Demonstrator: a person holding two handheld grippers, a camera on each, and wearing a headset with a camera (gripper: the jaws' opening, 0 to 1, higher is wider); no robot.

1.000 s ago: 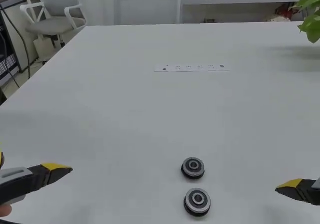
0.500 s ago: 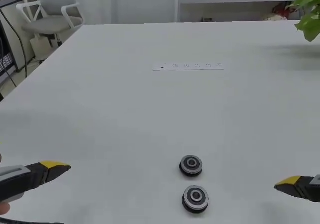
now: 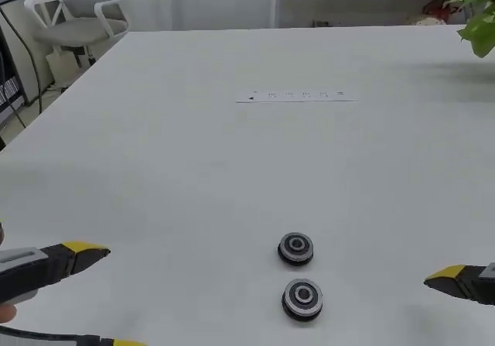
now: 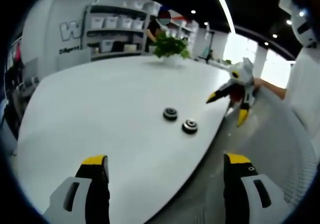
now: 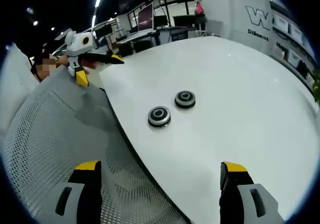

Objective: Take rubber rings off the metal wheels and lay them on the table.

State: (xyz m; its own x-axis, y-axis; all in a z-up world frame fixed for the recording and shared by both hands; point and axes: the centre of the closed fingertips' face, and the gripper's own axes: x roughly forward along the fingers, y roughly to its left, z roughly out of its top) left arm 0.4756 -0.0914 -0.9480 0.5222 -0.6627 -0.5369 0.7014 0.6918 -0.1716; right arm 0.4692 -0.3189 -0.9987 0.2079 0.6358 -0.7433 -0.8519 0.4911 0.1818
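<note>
White table [image 3: 193, 152] carries two metal wheels, a far wheel [image 3: 295, 248] and a near wheel [image 3: 302, 299], just beside each other near my edge, each with a dark rubber ring [image 3: 295, 263] around it. My left gripper [image 4: 165, 161] and right gripper [image 5: 159, 166] hang either side, well apart from them, jaws spread wide.

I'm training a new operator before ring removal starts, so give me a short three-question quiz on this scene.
1. How many metal wheels lie on the table?
2. True or false: the left gripper is shut on a wheel.
3. What stands on the table near its far right corner? A) plant B) laptop C) toolbox
Key: 1. two; 2. false, its jaws stand wide apart; 3. A.
</note>
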